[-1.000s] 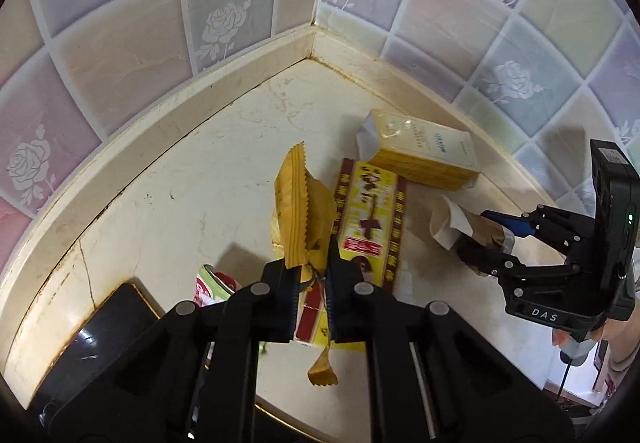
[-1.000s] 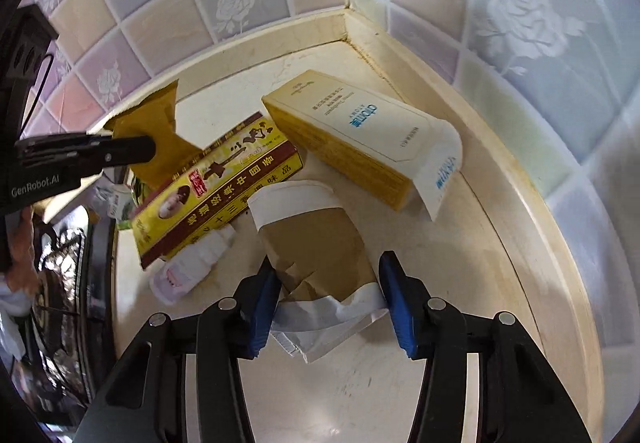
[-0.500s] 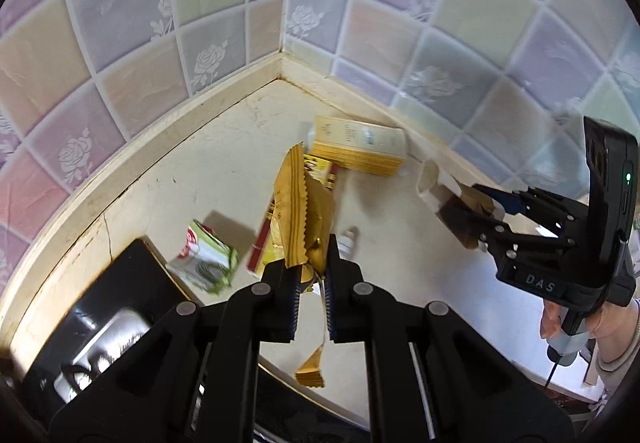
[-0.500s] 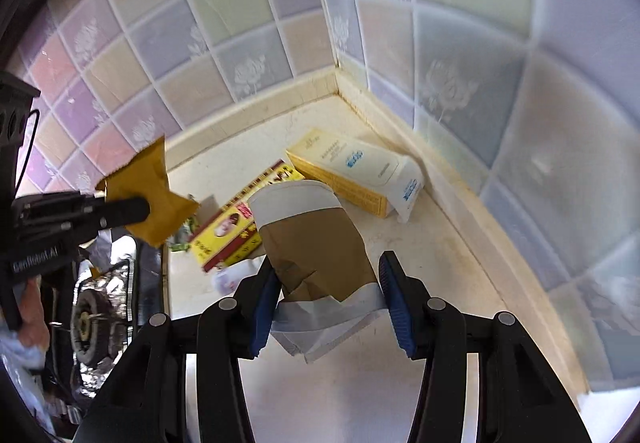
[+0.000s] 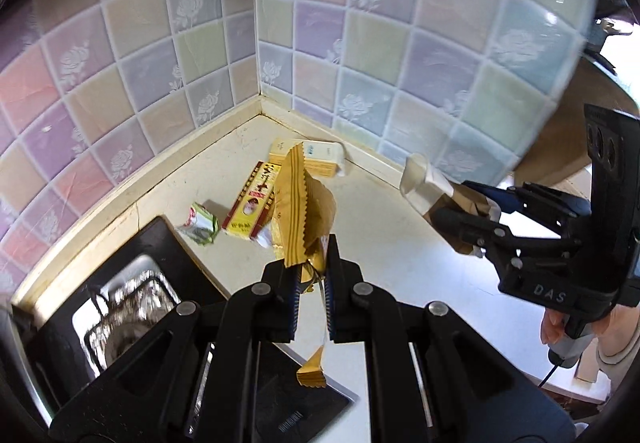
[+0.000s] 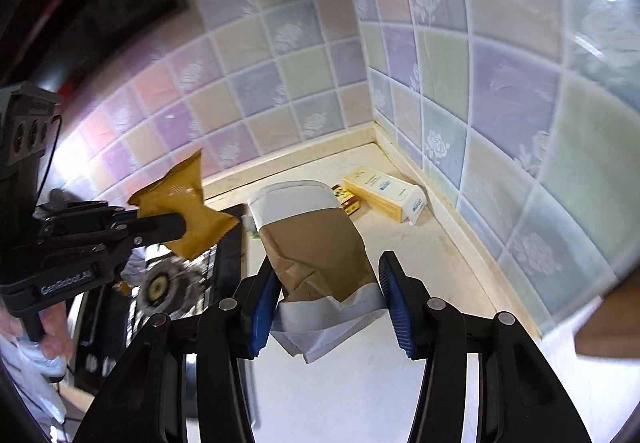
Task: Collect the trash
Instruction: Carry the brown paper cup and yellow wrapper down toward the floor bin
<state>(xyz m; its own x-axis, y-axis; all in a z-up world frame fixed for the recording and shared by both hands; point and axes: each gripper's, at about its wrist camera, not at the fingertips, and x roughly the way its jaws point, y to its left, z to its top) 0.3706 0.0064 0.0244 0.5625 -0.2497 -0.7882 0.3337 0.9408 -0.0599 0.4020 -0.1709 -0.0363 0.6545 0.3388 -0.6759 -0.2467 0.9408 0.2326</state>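
Trash: one gold wrapper (image 5: 298, 211) pinched in left fingers (image 5: 288, 283), one paper cup (image 6: 316, 243) in right fingers (image 6: 390, 291).

The print on the red-and-yellow box (image 5: 252, 199) is too small to read, and the gold wrapper (image 5: 302, 211) hides its right edge and part of the pale yellow carton (image 5: 320, 159) behind it. In the right wrist view, the crushed paper cup (image 6: 316, 243) covers most of that box. The stove burner (image 6: 158, 285) left of the box is smeared by blur.
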